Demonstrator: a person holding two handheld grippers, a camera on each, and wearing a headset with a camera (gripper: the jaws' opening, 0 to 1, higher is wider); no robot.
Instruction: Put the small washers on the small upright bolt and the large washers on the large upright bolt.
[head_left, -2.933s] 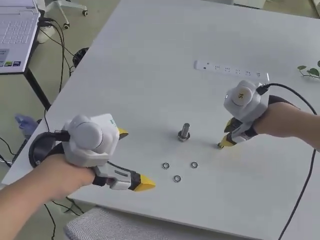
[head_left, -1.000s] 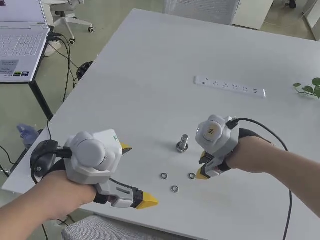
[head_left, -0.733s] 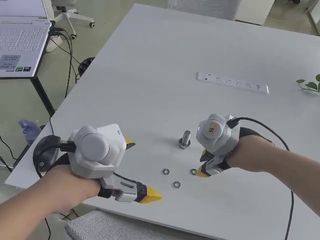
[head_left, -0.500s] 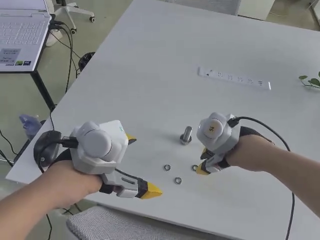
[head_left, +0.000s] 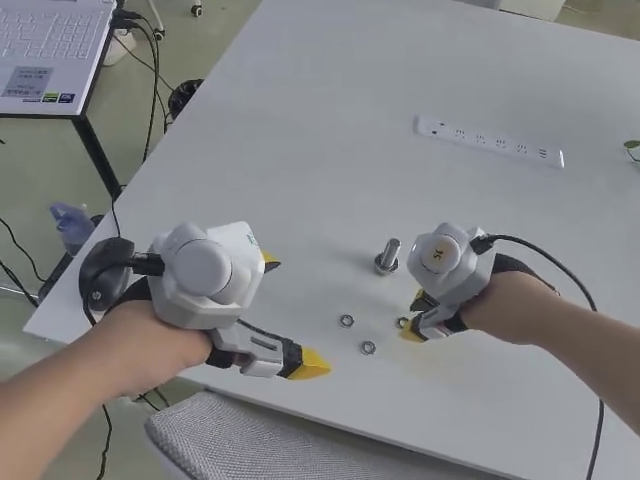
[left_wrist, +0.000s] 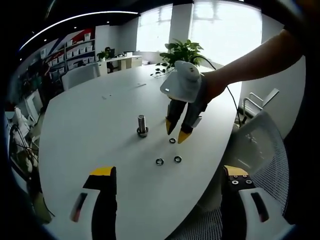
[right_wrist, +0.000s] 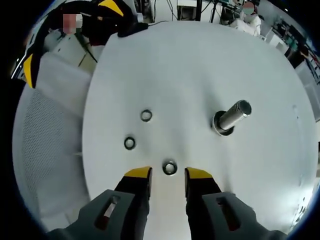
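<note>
The right gripper (right_wrist: 168, 176) hangs low over the white table (right_wrist: 190, 65), jaws slightly spread. The first washer (right_wrist: 170, 167) lies flat just between the yellow tips; whether they touch it I cannot tell. From it, the second washer (right_wrist: 129, 143) lies at 10 o'clock and the third washer (right_wrist: 146, 115) at 11 o'clock. The upright bolt (right_wrist: 230, 117) stands near at 2 o'clock. In the head view the left gripper (head_left: 290, 313) hovers at 8 o'clock of the washers, by the table's near edge, jaws spread wide and holding nothing.
</note>
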